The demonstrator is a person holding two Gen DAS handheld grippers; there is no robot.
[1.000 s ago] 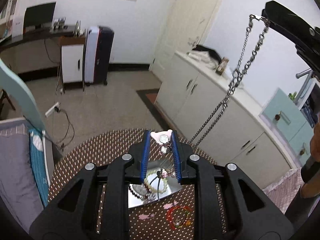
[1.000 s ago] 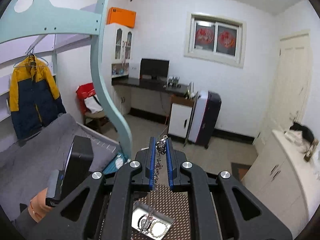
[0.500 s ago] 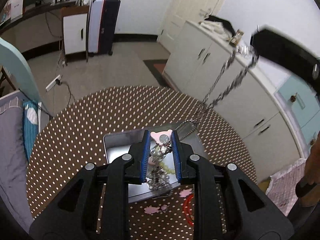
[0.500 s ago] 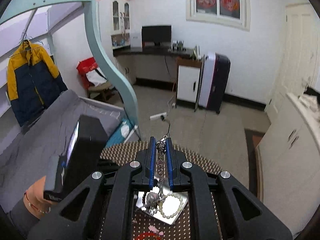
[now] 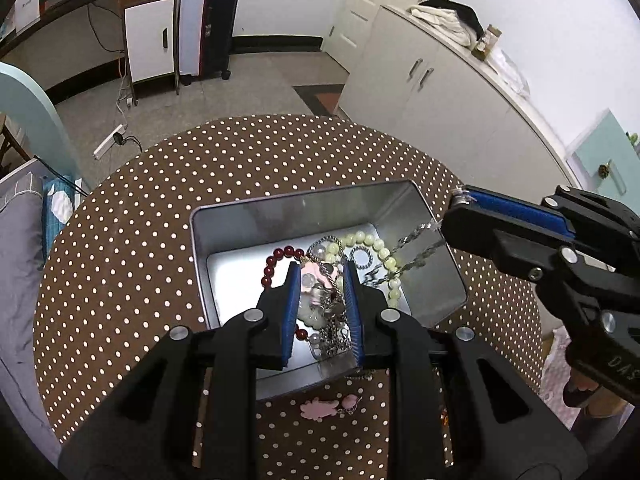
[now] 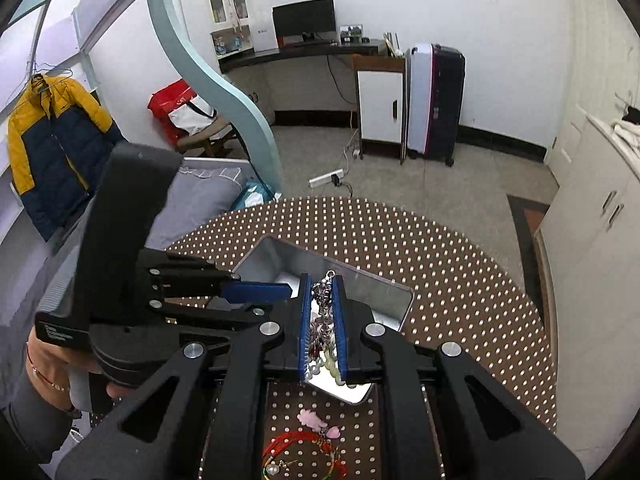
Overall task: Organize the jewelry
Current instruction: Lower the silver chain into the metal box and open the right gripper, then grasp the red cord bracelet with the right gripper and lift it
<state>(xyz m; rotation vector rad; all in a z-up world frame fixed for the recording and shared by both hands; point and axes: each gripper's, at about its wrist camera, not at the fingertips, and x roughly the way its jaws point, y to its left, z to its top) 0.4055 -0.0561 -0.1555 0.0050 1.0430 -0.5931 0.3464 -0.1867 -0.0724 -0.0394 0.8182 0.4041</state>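
A silver metal tin (image 5: 304, 202) sits on the round polka-dot table (image 5: 160, 208) and holds red beads (image 5: 280, 254), pale green beads (image 5: 378, 246) and silver chains. My left gripper (image 5: 320, 272) hangs over the tin, open, with a pink charm (image 5: 318, 272) lying loose between its fingers. My right gripper (image 6: 321, 280) is shut on one end of a silver chain (image 5: 416, 240), which runs down from it into the tin (image 6: 360, 280). The right gripper also shows in the left wrist view (image 5: 464, 204).
A pink charm (image 5: 320, 408) and a red cord bracelet (image 6: 304, 452) lie on the table in front of the tin. White cabinets (image 5: 440, 92) stand to the right, a bed (image 6: 200, 192) to the left.
Both grippers came down from high above the table to the tin. The chain, hung taut between them before, now lies partly in the tin. The left gripper has opened off the pink charm.
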